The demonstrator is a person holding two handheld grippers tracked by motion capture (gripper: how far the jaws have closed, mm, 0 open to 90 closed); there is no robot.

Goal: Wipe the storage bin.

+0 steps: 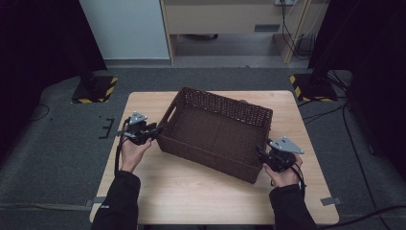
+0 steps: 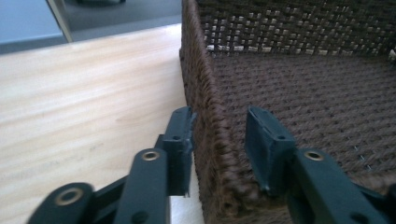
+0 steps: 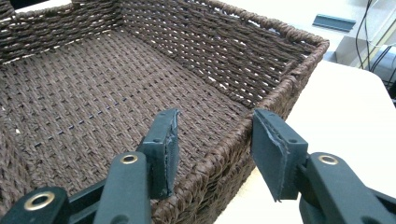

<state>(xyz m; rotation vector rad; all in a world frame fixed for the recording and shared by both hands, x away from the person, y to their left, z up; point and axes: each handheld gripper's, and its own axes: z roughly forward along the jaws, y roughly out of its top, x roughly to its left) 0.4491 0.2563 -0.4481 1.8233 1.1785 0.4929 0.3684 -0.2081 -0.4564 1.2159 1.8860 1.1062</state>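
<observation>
A dark brown woven basket sits skewed on the wooden table, with nothing inside it. My left gripper is at the basket's left end wall. In the left gripper view that gripper is open and straddles the wall, one jaw against the outside and the other standing off inside. My right gripper is at the near right corner. In the right gripper view it is open astride the rim, with a gap on both sides.
Bare tabletop lies in front of the basket and at the back left. Two black stands with yellow-black striped bases, one left and one right, stand on the grey floor behind the table. Cables trail on the right.
</observation>
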